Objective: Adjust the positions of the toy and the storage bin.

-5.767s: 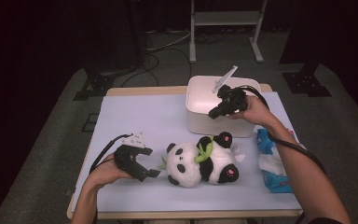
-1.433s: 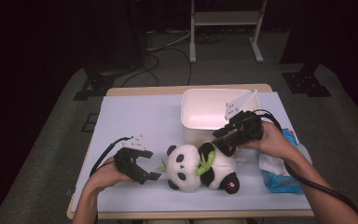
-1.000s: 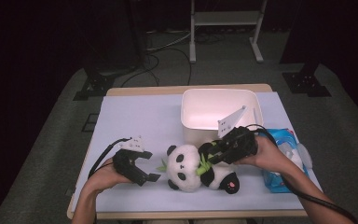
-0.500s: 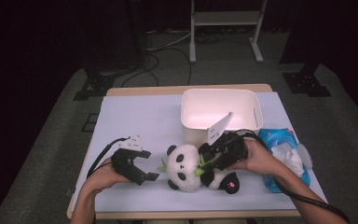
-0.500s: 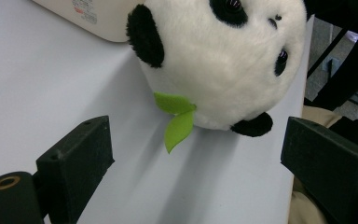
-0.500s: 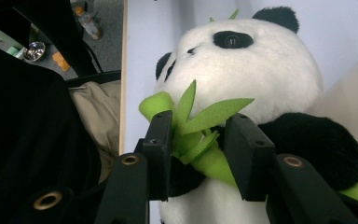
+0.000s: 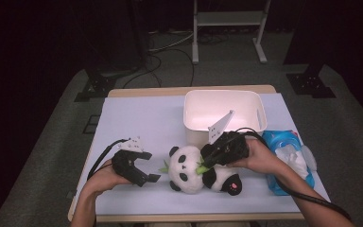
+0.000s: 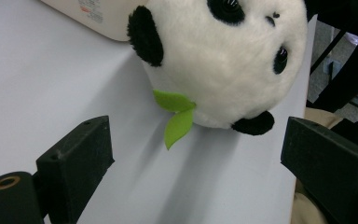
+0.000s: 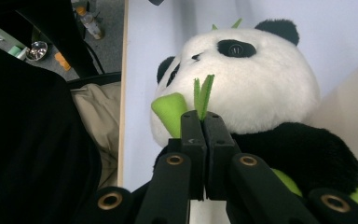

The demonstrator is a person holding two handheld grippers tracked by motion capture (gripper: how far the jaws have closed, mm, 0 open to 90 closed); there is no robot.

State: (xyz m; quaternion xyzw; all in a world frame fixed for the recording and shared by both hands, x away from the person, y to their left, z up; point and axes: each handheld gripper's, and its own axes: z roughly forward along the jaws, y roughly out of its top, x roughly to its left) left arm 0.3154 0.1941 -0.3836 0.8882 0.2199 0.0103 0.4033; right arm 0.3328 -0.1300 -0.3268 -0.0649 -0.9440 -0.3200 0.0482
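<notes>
On the mat: panda [image 7: 194, 169] lying flat near the front edge, head toward the left gripper, dark legs toward the right side.
Right gripper [image 7: 203, 163]: down on the panda's chest, jaws just squeezed together, clamped on the green leaf [image 9: 203, 98] that sticks up from the bamboo sprig.
Close-up, right gripper view: both black jaws pressed flat against each other, thin green blades poking out above the tips, white head right behind them.
Left gripper [image 7: 147, 166]: resting on the mat just beside the panda's head, jaws spread wide, gripping nothing.
Close-up, left gripper view: head sits beyond the two parted jaws, a second pair of green leaves [image 8: 177, 116] hanging from its cheek, not touched by either jaw.
Bin [image 7: 260, 106]: white, behind the panda, just beyond the right hand [image 7: 260, 158].
Wipes pack [image 7: 290, 158]: blue, at the right edge of the mat, beside the right forearm.
Mat [image 7: 137, 118]: pale blue, covering the tabletop.
</notes>
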